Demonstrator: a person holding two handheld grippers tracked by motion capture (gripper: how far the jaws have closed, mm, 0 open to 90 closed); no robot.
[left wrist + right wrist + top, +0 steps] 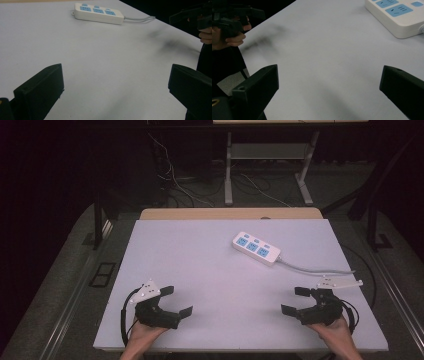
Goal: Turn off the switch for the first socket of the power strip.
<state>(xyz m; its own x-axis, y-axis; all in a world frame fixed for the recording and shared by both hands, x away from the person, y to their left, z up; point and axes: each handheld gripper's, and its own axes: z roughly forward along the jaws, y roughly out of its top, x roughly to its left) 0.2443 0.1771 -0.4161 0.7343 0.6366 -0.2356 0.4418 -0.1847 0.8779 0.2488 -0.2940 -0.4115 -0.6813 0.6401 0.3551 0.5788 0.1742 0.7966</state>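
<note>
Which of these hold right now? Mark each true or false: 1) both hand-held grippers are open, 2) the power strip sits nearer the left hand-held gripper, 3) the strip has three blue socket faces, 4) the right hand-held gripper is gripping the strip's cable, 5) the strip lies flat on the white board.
1) True. The left hand-held gripper and the right hand-held gripper both have their jaws spread, with nothing between them.
2) False. The power strip lies right of centre, nearer the right one.
3) True.
4) False. The cable runs free on the board, apart from the jaws.
5) True. It rests flat on the white board.
</note>
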